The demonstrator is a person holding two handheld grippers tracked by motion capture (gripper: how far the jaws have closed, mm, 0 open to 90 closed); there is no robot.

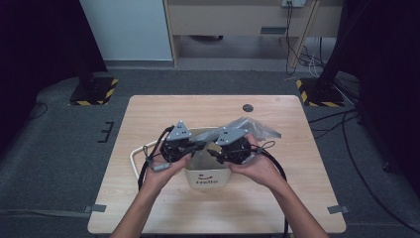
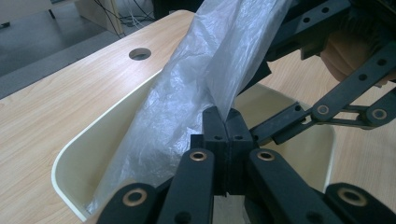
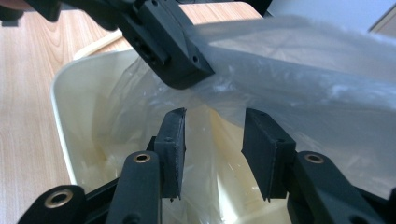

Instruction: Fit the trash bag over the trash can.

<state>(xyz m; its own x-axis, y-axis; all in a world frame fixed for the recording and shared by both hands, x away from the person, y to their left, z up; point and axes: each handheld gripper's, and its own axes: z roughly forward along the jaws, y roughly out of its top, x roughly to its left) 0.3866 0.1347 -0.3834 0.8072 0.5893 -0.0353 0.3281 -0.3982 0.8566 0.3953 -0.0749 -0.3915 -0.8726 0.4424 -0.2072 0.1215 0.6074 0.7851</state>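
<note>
Evidently lining the cream plastic bin [image 1: 207, 176]: left gripper [image 2: 227, 122] clamps the clear plastic bag [image 2: 187, 107] above the bin; right gripper [image 3: 212, 140] stands open astride loose film inside it.

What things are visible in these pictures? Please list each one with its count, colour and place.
bin: one, cream with dark print on the front, near the middle of the table.
plastic bag: one, clear, partly inside the bin, the rest trailing over its far rim.
table: one, light wood with a round hole near the far edge, on grey floor.
tape strips: two, grey, at the near table corners.
stand bases: two, black with yellow stripes, on the floor beyond the table.
left gripper: one, black, shut on the plastic bag above the bin.
right gripper: one, black, jaws apart, bag film between them.
hands: two, holding the grippers.
</note>
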